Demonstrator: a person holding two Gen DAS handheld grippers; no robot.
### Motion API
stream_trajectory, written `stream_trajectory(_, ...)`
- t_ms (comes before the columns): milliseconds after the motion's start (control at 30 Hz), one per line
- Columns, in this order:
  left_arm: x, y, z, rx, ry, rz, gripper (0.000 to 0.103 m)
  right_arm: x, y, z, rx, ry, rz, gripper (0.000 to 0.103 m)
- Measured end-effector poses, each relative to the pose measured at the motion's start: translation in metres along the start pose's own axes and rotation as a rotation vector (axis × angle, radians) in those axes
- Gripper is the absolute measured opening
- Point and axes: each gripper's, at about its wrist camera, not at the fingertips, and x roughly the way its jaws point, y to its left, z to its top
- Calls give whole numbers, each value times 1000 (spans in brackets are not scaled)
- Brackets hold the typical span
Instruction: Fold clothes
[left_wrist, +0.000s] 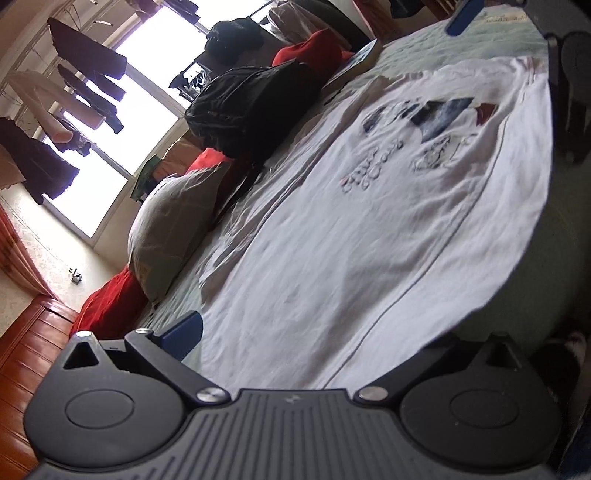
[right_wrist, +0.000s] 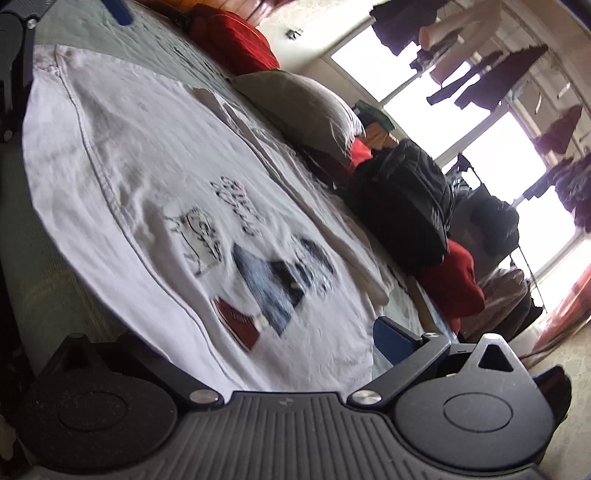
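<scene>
Working low at the near edge of the bed (left_wrist: 535, 258), you keep the left gripper (left_wrist: 325, 354) and right gripper (right_wrist: 266, 354) spread wide — each flanking the flat-lying white T-shirt (left_wrist: 351, 229), ready to pinch its near side.

The lettering and drawing printed on the white T-shirt (left_wrist: 369, 221) are smeared by blur in both views and cannot be read. On the left tongs (left_wrist: 332, 343), only 1 blue finger pad (left_wrist: 184, 334) shows; the other finger lies under the shirt's edge. The right tongs (right_wrist: 258, 343) likewise show 1 blue pad (right_wrist: 393, 338), with the opposite finger covered by cloth. The black backpack (right_wrist: 402, 210) hides part of the red bedding (right_wrist: 452, 284) behind it. The bright window (left_wrist: 147, 66) is washed out.
</scene>
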Motion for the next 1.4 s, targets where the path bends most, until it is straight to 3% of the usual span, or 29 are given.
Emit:
stream_trajectory(267,2,7,-19,43,41,81,103,5,-13,-16,6,44,-109,103)
stream_trajectory(533,-1,11,-5,92,1,187,103,-3,-24,-6,21,-34,-222,103)
stream_trajectory(1033,44,50,25,68,-3,233,103,45,-63,15,31,-58,-262,103)
stream_trajectory(1400,101,83,47,48,-10,238,103,96,-93,34,35,-64,-267,103)
